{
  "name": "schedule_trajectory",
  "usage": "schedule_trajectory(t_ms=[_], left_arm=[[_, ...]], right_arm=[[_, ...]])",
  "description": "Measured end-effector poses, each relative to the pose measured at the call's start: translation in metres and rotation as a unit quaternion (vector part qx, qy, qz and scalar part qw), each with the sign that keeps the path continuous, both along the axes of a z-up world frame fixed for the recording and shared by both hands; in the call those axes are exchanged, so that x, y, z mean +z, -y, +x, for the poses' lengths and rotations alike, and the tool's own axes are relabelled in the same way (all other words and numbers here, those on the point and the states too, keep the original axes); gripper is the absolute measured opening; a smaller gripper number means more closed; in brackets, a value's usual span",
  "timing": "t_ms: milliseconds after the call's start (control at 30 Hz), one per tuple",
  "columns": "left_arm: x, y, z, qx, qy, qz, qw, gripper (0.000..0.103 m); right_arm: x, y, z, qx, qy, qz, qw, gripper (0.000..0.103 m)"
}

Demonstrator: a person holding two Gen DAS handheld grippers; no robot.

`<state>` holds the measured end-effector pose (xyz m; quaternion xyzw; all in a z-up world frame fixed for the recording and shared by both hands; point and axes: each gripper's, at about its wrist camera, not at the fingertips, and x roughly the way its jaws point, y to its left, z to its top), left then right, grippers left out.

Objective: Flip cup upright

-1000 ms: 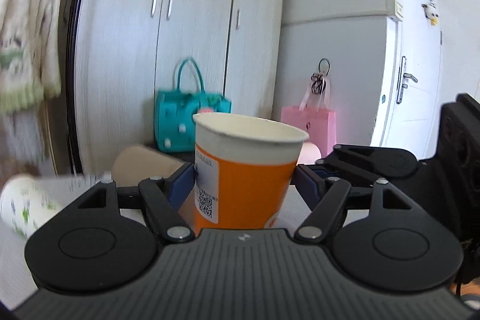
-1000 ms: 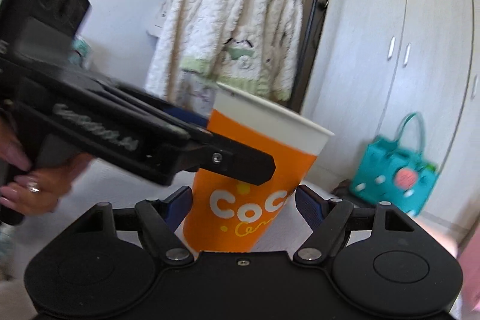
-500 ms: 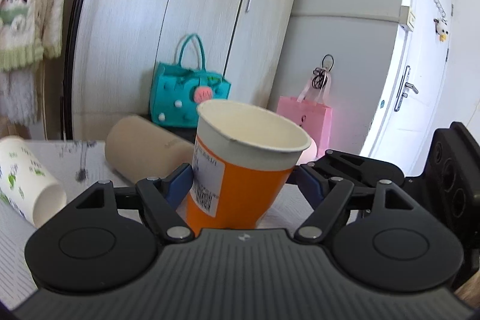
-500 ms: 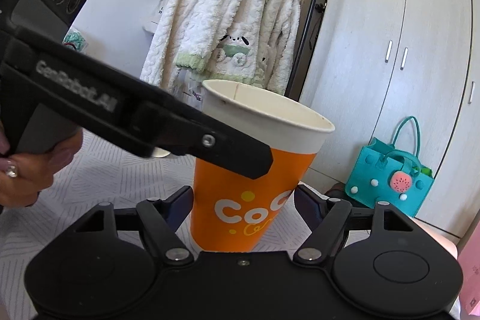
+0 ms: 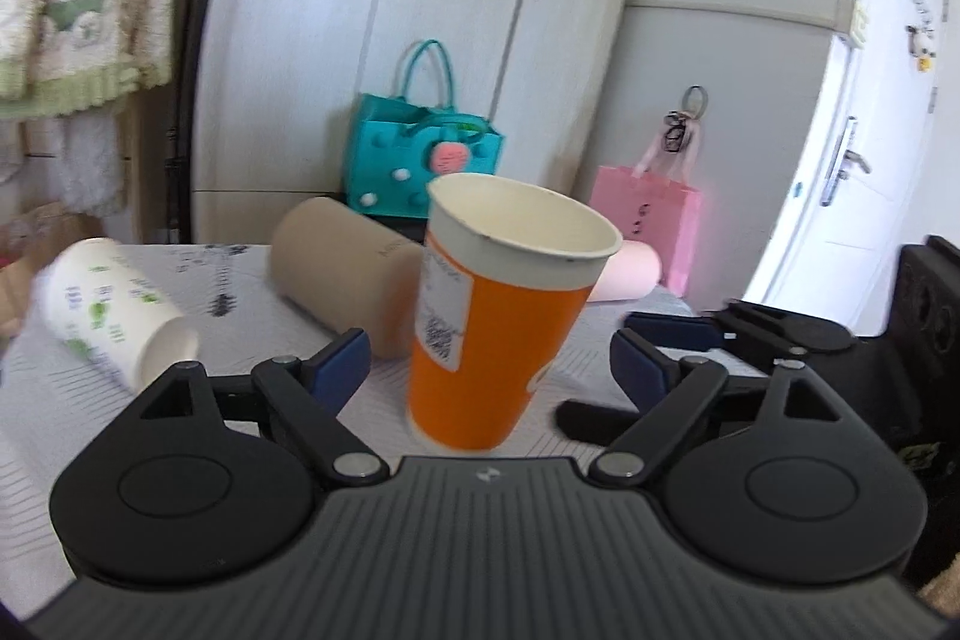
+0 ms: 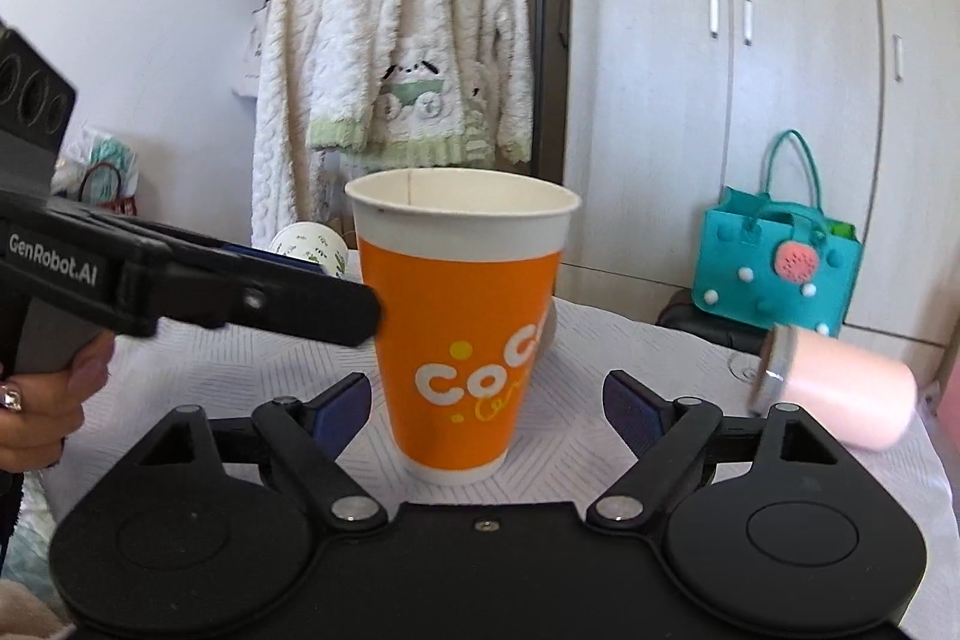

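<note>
Standing upright on the white tablecloth (image 6: 600,460), mouth up, orange cup (image 6: 459,334), where half a second ago clamped. Left gripper (image 5: 489,361) and right gripper (image 6: 486,400) now spread wide, holding nothing, pads clear of both cup walls. Flip judged complete. Brown cup (image 5: 342,274), white printed cup (image 5: 102,304), pink cup (image 6: 840,394) lying nearby; table edge close behind pink cup, open cloth in front.
</note>
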<state>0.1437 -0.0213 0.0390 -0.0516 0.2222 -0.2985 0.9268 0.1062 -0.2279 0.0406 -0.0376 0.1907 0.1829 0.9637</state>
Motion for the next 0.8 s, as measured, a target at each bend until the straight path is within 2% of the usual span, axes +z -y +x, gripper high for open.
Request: schedule_trajectory(t_ms=[67, 333, 533, 633, 800], left_arm=[[0.004, -0.002, -0.011, 0.012, 0.003, 0.016, 0.9998, 0.090], [0.013, -0.015, -0.049, 0.068, 0.012, 0.038, 0.9969, 0.095], [0.010, -0.016, -0.072, 0.097, 0.017, 0.039, 0.9944, 0.097], [0.008, -0.014, -0.078, 0.091, 0.014, 0.045, 0.9947, 0.097], [0.005, -0.019, -0.089, 0.105, 0.020, 0.055, 0.9927, 0.098]], right_arm=[[0.003, 0.001, -0.010, -0.019, 0.006, 0.002, 1.000, 0.088], [0.015, -0.006, -0.050, -0.073, 0.037, -0.003, 0.997, 0.088], [0.021, -0.014, -0.070, -0.137, 0.031, 0.007, 0.990, 0.089], [0.020, -0.014, -0.075, -0.169, 0.027, 0.016, 0.985, 0.089], [0.017, -0.018, -0.088, -0.191, 0.027, 0.004, 0.981, 0.092]])
